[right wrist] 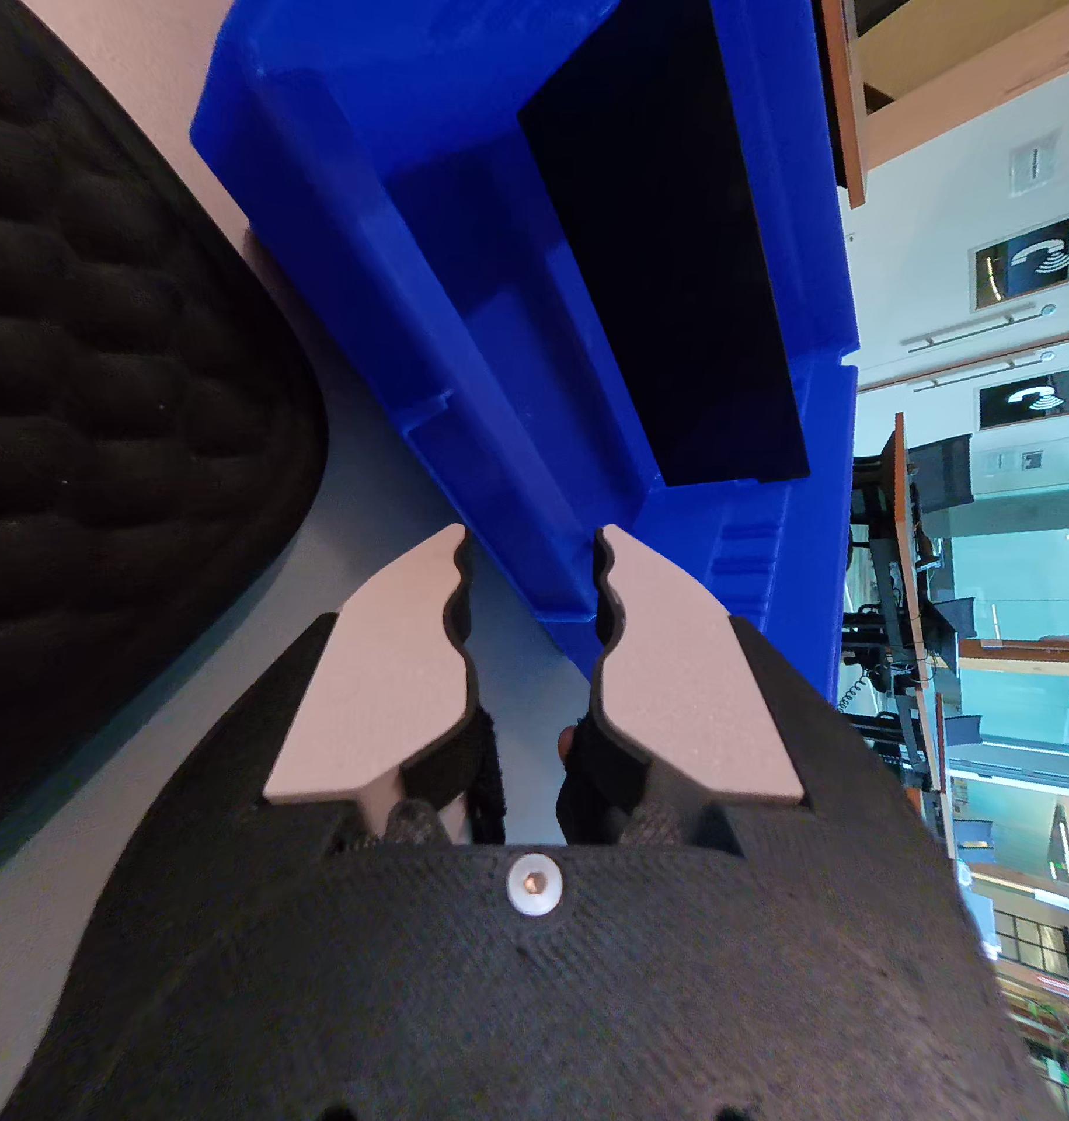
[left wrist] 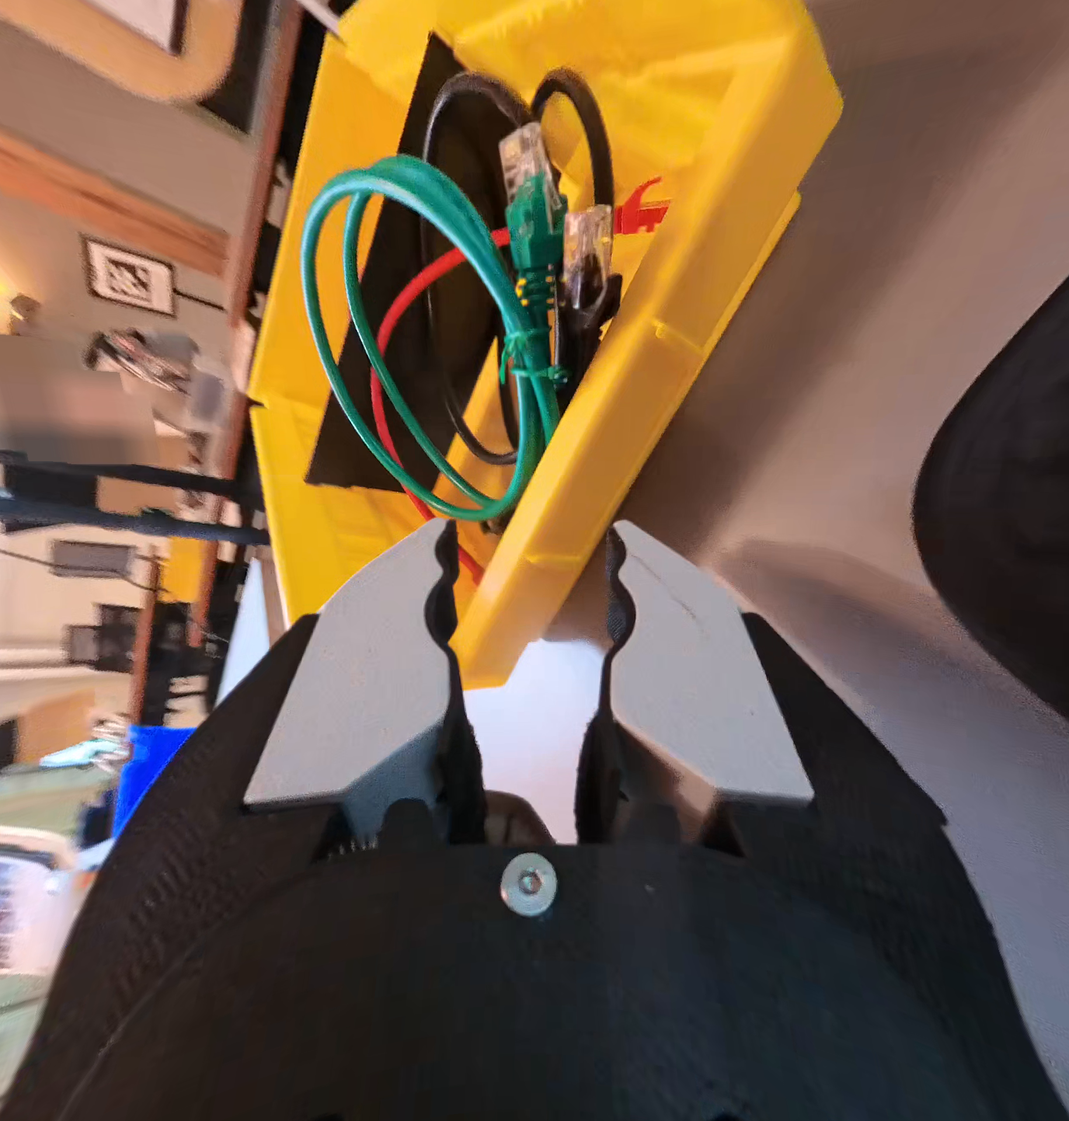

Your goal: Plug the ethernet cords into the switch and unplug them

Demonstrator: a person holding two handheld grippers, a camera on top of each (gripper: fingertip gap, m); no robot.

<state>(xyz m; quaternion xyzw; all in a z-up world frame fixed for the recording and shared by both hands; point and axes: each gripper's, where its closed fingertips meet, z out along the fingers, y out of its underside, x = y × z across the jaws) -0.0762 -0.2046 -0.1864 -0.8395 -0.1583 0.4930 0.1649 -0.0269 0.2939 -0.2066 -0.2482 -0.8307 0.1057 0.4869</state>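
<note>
A yellow bin [left wrist: 641, 424] holds a coiled green ethernet cord [left wrist: 362, 315], a red cord [left wrist: 398, 303] and a black cord [left wrist: 598, 139]. Clear plugs [left wrist: 522, 164] stick up from the coils. My left gripper [left wrist: 529, 534] is open, and the bin's near wall lies between its fingers. In the right wrist view a blue bin [right wrist: 398, 151] holds a flat black box [right wrist: 659, 273]; no ports show on it. My right gripper [right wrist: 532, 534] is open, and the blue bin's near rim lies between its fingers.
A black padded object lies beside the bins on the pale table [left wrist: 823, 606], at the right of the left view [left wrist: 1017, 515] and at the left of the right view [right wrist: 125, 394]. A black panel [left wrist: 435, 121] lies under the cords. Desks and shelves stand beyond. Spacing between my two grippers at the tips: around 50 cm.
</note>
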